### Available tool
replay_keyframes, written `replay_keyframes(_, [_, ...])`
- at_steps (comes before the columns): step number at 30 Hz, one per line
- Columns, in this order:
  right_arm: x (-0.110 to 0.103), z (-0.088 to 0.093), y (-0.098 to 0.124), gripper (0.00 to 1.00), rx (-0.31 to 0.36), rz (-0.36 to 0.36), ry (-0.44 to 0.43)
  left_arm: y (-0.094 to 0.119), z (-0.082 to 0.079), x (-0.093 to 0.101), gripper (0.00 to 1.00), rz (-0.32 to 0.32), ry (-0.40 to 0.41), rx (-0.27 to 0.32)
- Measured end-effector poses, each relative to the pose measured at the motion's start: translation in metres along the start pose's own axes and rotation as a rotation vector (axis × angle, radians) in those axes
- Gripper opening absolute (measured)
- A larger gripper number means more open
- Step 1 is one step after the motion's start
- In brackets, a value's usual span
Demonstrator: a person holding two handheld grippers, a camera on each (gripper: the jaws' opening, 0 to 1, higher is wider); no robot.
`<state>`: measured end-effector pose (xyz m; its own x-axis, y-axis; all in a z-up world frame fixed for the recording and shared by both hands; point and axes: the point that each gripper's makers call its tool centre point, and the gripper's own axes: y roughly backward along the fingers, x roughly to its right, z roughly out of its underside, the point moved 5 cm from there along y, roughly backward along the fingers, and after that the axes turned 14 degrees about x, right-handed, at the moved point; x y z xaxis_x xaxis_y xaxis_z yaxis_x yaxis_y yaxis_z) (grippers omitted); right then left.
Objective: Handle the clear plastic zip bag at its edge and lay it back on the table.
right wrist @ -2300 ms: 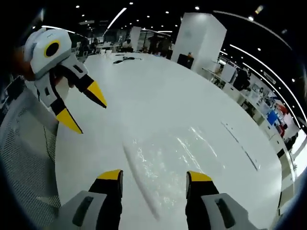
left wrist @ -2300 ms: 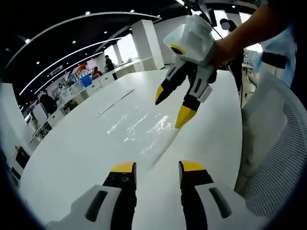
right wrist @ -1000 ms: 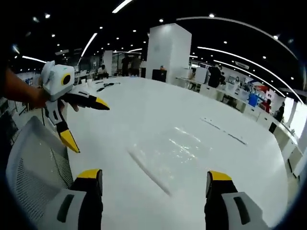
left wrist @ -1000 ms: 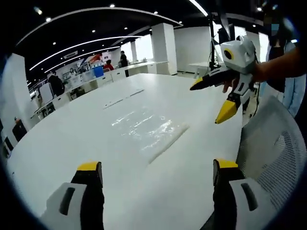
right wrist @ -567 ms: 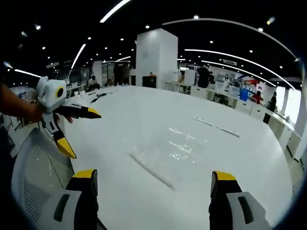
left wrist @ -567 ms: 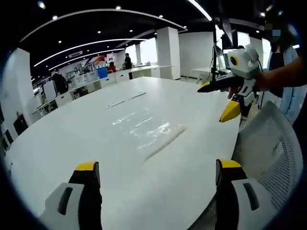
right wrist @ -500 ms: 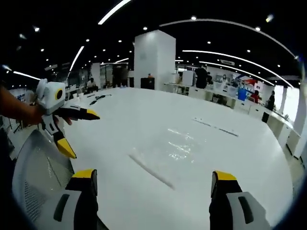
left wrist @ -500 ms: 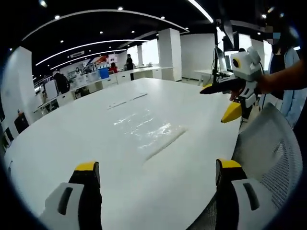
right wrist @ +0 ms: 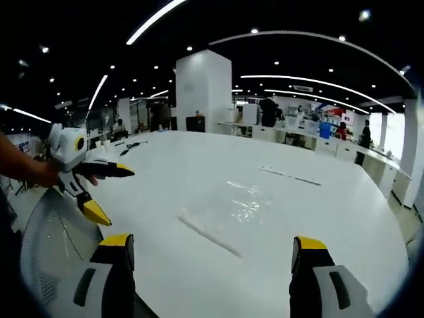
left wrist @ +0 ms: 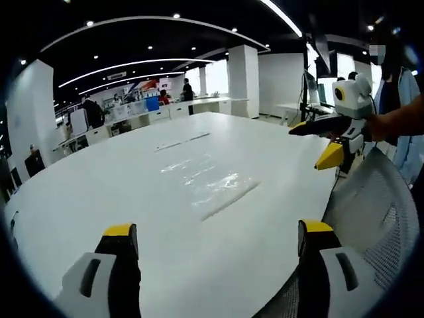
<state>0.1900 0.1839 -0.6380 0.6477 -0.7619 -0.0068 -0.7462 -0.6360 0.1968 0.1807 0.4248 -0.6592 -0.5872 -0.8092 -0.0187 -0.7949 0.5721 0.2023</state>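
Fingers (left wrist: 119,240) of both grippers spread wide, holding nothing; clear plastic zip bag (left wrist: 211,185) lies flat on the white round worktop (left wrist: 99,192), well ahead of both, zip edge nearest, neither hand clearly closer.

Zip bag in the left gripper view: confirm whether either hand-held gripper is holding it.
No. The zip bag lies flat on the white table, apart from both open hand-held grippers.

White tool (left wrist: 216,238), black jaws, yellow tips
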Motion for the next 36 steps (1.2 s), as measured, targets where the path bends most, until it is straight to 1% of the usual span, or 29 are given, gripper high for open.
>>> replay_keyframes(1, [0.001,0.000,0.001,1.00,0.003,0.009,0.011,0.000,0.000,0.002,0.99,-0.006,-0.007,0.004])
replay_keyframes(5, [-0.002,-0.001,0.004,1.00,0.017,0.019,0.018,0.001,0.005,0.000,0.99,0.001,-0.029,0.004])
replay_keyframes(7, [-0.004,0.000,0.005,1.00,0.019,0.020,0.023,0.001,0.005,0.000,0.99,0.000,-0.029,0.003])
replay_keyframes(8, [-0.003,-0.001,0.005,1.00,0.029,0.022,0.021,0.000,0.007,-0.001,0.99,-0.005,-0.014,0.005])
replay_keyframes(13, [-0.002,-0.001,0.004,1.00,0.021,0.010,0.017,0.000,0.006,-0.001,0.99,-0.017,-0.014,0.010])
replay_keyframes(18, [-0.001,0.001,0.005,1.00,0.025,0.026,0.003,0.001,0.007,-0.003,0.99,-0.019,-0.012,0.017])
replay_keyframes(28, [0.001,0.005,0.008,1.00,0.018,0.028,-0.002,0.000,0.010,-0.003,0.99,-0.017,-0.010,0.004])
replay_keyframes(31, [0.001,0.006,0.008,1.00,0.019,0.031,-0.007,0.000,0.010,-0.003,0.99,-0.016,-0.013,0.010])
replay_keyframes(36, [0.001,0.005,0.008,1.00,0.019,0.028,-0.002,0.000,0.012,-0.002,0.99,-0.019,-0.015,-0.003])
